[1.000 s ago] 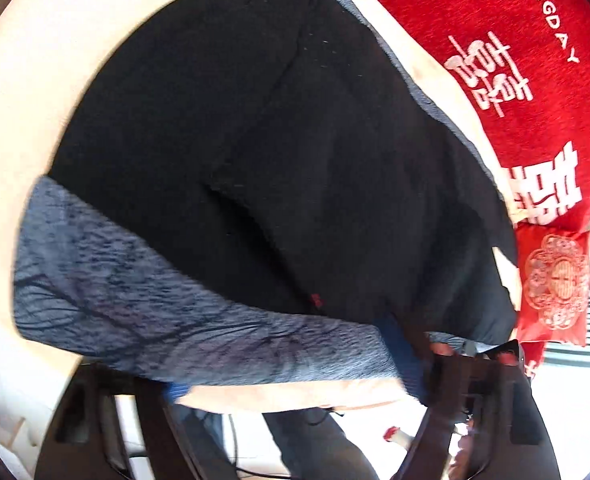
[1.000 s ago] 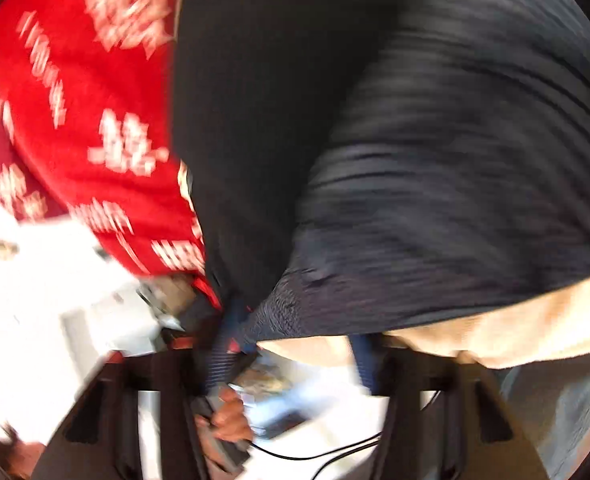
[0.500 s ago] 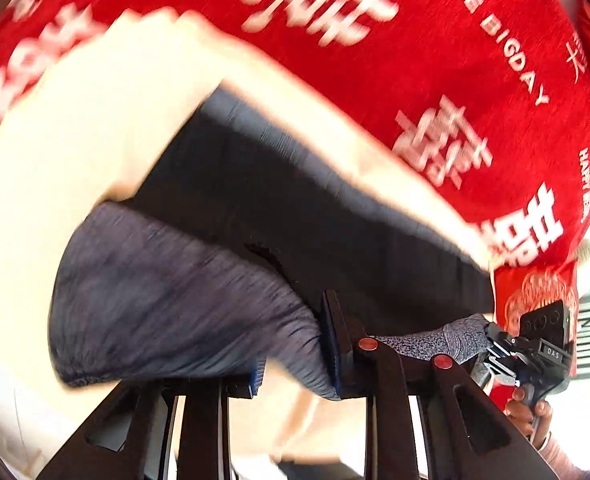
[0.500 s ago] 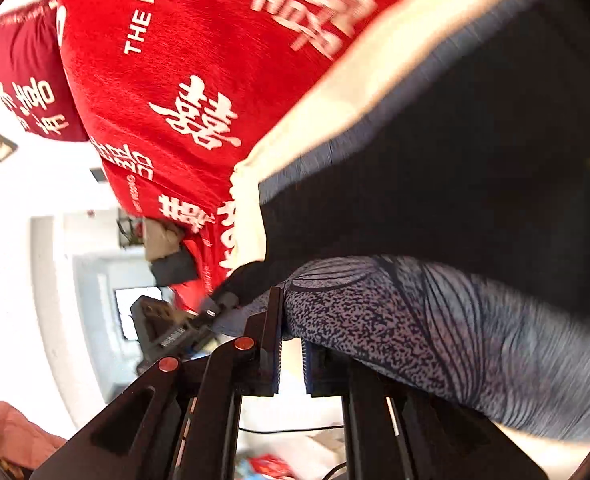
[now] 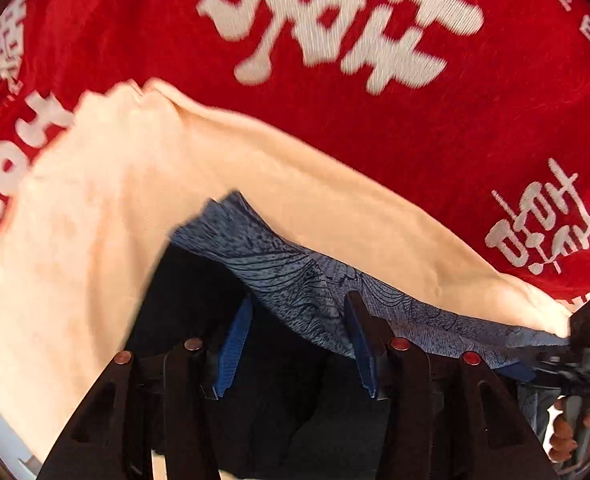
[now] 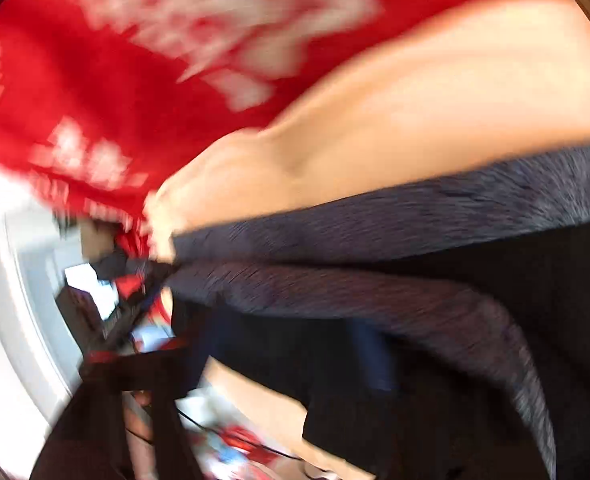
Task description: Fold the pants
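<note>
The pants are black (image 5: 199,288) with a grey patterned waistband (image 5: 295,276) and lie folded on a cream sheet (image 5: 95,220). My left gripper (image 5: 297,346) points down over them. Its jaws are opening, and the blue pads (image 5: 235,348) stand apart over the dark cloth without pressing it. The waistband edge runs just past the right pad. The right wrist view is blurred: the right gripper (image 6: 271,356) hangs over the grey waistband (image 6: 375,292), its jaws opening wide with cloth below them. The right gripper (image 5: 587,344) also shows at the far right edge in a hand (image 5: 567,436).
A red blanket (image 5: 415,140) with white lettering covers the far side beyond the cream sheet. In the right wrist view the red blanket (image 6: 95,100) fills the upper left, the cream sheet (image 6: 435,100) the upper right. White floor and clutter (image 6: 223,440) lie below the edge.
Both grippers carried the grey waistband across the black pants toward the red blanket. Half a second ago each was shut on the waistband; now both have let go and their pads stand apart.
</note>
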`<state>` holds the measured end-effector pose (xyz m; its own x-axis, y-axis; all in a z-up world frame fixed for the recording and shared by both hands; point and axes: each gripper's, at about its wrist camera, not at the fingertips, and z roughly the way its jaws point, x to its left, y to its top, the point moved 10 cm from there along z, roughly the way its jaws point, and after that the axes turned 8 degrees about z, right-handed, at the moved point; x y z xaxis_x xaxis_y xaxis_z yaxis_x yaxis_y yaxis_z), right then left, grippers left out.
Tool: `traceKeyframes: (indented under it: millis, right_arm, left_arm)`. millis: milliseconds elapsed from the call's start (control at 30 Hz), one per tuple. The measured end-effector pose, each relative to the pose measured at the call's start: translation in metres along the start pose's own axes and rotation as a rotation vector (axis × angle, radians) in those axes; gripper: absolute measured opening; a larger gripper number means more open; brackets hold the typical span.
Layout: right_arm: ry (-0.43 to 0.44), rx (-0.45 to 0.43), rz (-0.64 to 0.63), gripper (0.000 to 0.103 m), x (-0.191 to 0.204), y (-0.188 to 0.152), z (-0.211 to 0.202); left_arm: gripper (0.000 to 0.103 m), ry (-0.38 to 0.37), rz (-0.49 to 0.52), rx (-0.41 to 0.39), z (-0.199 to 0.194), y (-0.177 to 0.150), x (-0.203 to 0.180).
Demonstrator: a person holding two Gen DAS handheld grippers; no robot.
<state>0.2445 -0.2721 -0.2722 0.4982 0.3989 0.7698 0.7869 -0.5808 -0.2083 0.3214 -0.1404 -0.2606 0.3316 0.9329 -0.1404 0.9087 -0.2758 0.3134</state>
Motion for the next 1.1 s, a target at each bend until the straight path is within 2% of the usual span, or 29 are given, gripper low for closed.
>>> traceKeyframes:
  millis: [33,67,100,133,200,267,300,333,400,533,600,667,733,800,967,1100]
  right_arm:
    - [-0.031,-0.006,-0.085,0.077,0.013,-0.008,-0.004]
    - [-0.058,-0.016,-0.161,0.077,0.025,-0.015,-0.006]
    - [-0.083,-0.025,-0.234,0.074,0.036,-0.022,-0.006]
    - [-0.104,-0.025,-0.277,0.058,0.04,-0.026,-0.003]
    - [-0.175,-0.007,-0.351,0.036,0.039,-0.028,0.012]
    - [-0.265,0.003,-0.405,0.033,0.033,-0.02,0.037]
    - [-0.32,0.004,-0.435,0.033,0.028,-0.012,0.052]
    - [-0.359,-0.004,-0.45,0.029,0.023,-0.005,0.058]
    - [-0.359,-0.038,-0.423,0.02,0.019,0.013,0.062]
    - [-0.298,-0.192,-0.292,0.023,0.016,0.044,0.024]
    - [-0.275,-0.237,-0.266,0.026,0.015,0.045,0.0]
    - [-0.243,-0.248,-0.263,0.035,0.016,0.036,-0.02]
    - [-0.207,-0.256,-0.256,0.044,0.009,0.016,-0.044]
    - [-0.176,-0.255,-0.23,0.048,-0.008,-0.003,-0.067]
    - [-0.189,-0.297,-0.105,0.049,-0.072,-0.066,-0.121]
    - [-0.224,-0.379,0.058,0.049,-0.13,-0.127,-0.162]
  left_arm:
    - [0.086,0.031,0.01,-0.015,-0.007,0.001,0.002]
    - [0.092,0.058,0.022,-0.039,-0.015,0.0,0.003]
    - [0.092,0.068,0.042,-0.05,-0.018,-0.003,0.003]
    - [0.092,0.072,0.07,-0.03,-0.016,-0.009,-0.001]
    - [0.092,0.097,0.121,0.034,0.005,-0.021,-0.01]
    - [0.092,0.107,0.145,0.064,0.028,-0.026,-0.017]
    - [0.092,0.132,0.154,0.074,0.044,-0.025,-0.02]
    - [0.092,0.171,0.16,0.072,0.054,-0.023,-0.021]
    - [0.095,0.24,0.182,0.021,0.066,-0.012,-0.021]
    - [0.096,0.239,0.137,0.044,0.073,-0.003,-0.02]
    - [0.096,0.247,0.163,0.07,0.064,-0.007,-0.026]
    - [0.096,0.231,0.199,0.086,0.049,-0.017,-0.039]
    - [0.096,0.21,0.235,0.1,0.036,-0.031,-0.052]
    - [0.096,0.188,0.278,0.121,0.022,-0.052,-0.07]
    - [0.096,0.048,0.374,0.191,0.005,-0.111,-0.141]
    - [0.096,-0.071,0.458,0.227,-0.002,-0.154,-0.2]
